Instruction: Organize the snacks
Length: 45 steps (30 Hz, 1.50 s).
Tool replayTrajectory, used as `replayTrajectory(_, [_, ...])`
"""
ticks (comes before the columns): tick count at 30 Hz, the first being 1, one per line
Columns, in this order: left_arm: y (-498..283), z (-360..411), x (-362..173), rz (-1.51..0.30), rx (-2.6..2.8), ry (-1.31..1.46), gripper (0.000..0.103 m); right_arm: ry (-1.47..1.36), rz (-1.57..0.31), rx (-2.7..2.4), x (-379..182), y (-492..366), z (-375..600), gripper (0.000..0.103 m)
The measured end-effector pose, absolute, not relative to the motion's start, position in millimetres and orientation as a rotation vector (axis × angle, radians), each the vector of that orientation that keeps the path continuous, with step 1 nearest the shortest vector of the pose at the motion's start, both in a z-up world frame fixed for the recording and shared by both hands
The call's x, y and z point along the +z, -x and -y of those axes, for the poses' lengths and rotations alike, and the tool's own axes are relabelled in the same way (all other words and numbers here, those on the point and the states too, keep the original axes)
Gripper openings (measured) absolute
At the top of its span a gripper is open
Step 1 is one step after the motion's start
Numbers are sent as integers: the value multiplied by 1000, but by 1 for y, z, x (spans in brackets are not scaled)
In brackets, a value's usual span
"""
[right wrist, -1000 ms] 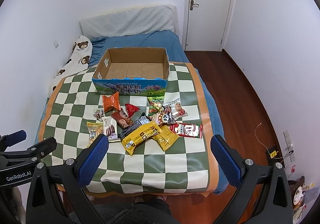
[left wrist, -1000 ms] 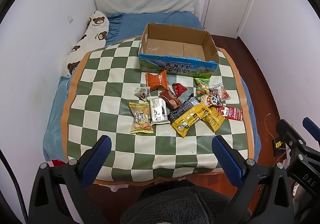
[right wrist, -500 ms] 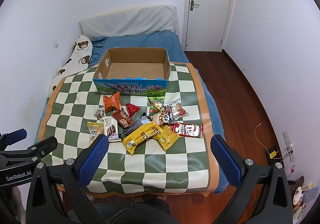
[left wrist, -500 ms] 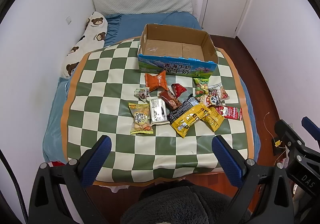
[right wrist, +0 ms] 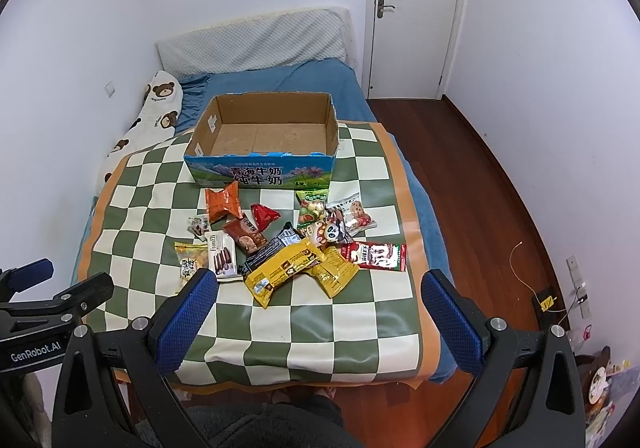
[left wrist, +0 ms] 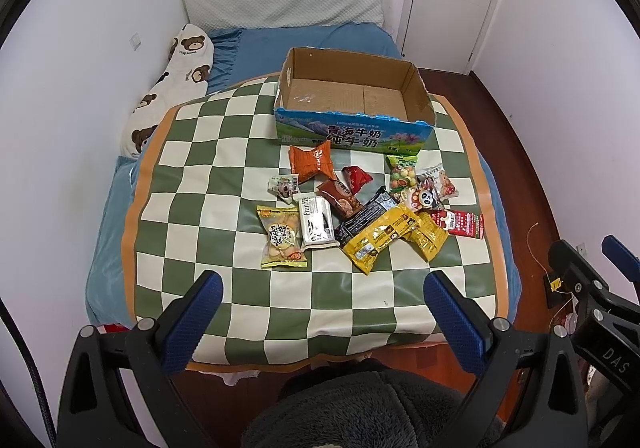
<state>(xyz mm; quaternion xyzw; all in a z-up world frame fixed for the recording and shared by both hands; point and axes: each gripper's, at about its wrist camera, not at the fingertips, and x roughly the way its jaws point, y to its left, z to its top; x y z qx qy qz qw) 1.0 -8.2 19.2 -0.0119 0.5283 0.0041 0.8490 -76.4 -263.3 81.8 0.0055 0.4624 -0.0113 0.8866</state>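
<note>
A checked mat (left wrist: 192, 216) covers the bed. Both grippers, left (left wrist: 322, 302) and right (right wrist: 318, 298), hover released at its near edge. The snacks (left wrist: 372, 208) lie ahead, the yellow bar (right wrist: 282, 270) pointing diagonally toward the right one; the box (left wrist: 352, 104) sits beyond, empty.

An open cardboard box with blue printed sides (left wrist: 352, 104) sits on a green-and-cream checkered mat (left wrist: 224, 152) spread over the blue-sheeted bed (left wrist: 304, 38). Just before the box lies a cluster of small snack packets (left wrist: 372, 208), some overlapping. A bear-print pillow (left wrist: 172, 88) lies left of the mat
</note>
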Motion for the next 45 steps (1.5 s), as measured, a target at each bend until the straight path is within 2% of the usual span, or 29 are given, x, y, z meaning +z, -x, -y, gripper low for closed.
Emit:
replayTrajectory(21, [1, 7, 20, -1107, 8, 24, 103, -25, -966, -20, 79, 79, 261, 103])
replayTrajectory(28, [-22, -6, -12, -1100, 64, -21, 103, -108, -1004, -29, 57, 63, 270, 103])
replayTrajectory(34, [-76, -23, -95, -1231, 145, -93, 103, -245, -1145, -22, -23, 8, 272, 103])
replayTrajectory(45, [-149, -79, -245, -1515, 211, 46, 101, -444, -1469, -87, -233, -104, 228, 103])
